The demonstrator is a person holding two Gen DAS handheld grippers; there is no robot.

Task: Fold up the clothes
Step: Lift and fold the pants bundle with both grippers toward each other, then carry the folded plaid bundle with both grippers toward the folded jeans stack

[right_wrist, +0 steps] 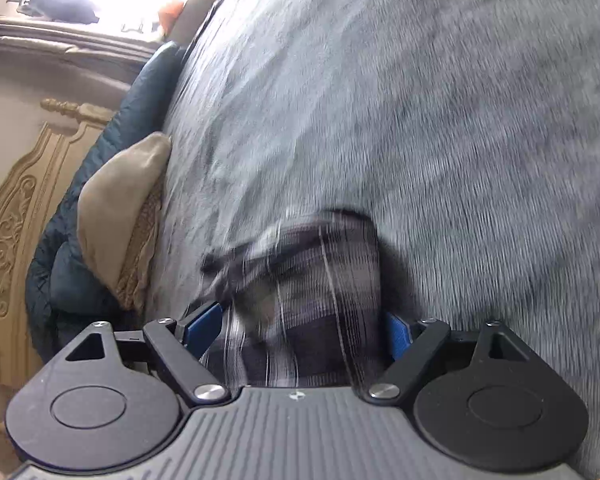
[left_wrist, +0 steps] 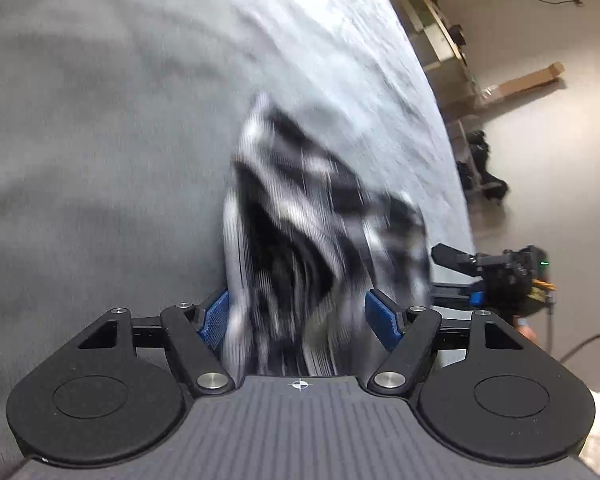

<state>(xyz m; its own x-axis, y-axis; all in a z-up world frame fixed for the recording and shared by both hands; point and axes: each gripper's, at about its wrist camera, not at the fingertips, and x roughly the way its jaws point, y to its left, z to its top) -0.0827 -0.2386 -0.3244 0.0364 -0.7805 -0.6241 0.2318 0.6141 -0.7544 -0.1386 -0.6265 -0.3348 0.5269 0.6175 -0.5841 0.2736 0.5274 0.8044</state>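
A black-and-white plaid garment (left_wrist: pixel 312 216) lies bunched on the grey bed cover (left_wrist: pixel 100 140), blurred in both views. My left gripper (left_wrist: pixel 298 314) is open, its blue pads (left_wrist: pixel 214 316) spread wide on either side of the cloth's near end, which runs between them. In the right wrist view the same plaid garment (right_wrist: pixel 312 280) lies rumpled on the grey bed cover (right_wrist: pixel 440 120). My right gripper (right_wrist: pixel 300 332) is open too, with the cloth's edge between its blue pads (right_wrist: pixel 204 324) and not pinched.
A tan pillow (right_wrist: pixel 120 208), a dark blue quilt (right_wrist: pixel 140 112) and a carved headboard (right_wrist: pixel 16 208) border the bed on the left. Past the bed's right edge are floor, a shelf (left_wrist: pixel 440 40), a cardboard box (left_wrist: pixel 528 80), a black bag (left_wrist: pixel 480 160) and the other gripper's black housing (left_wrist: pixel 504 272).
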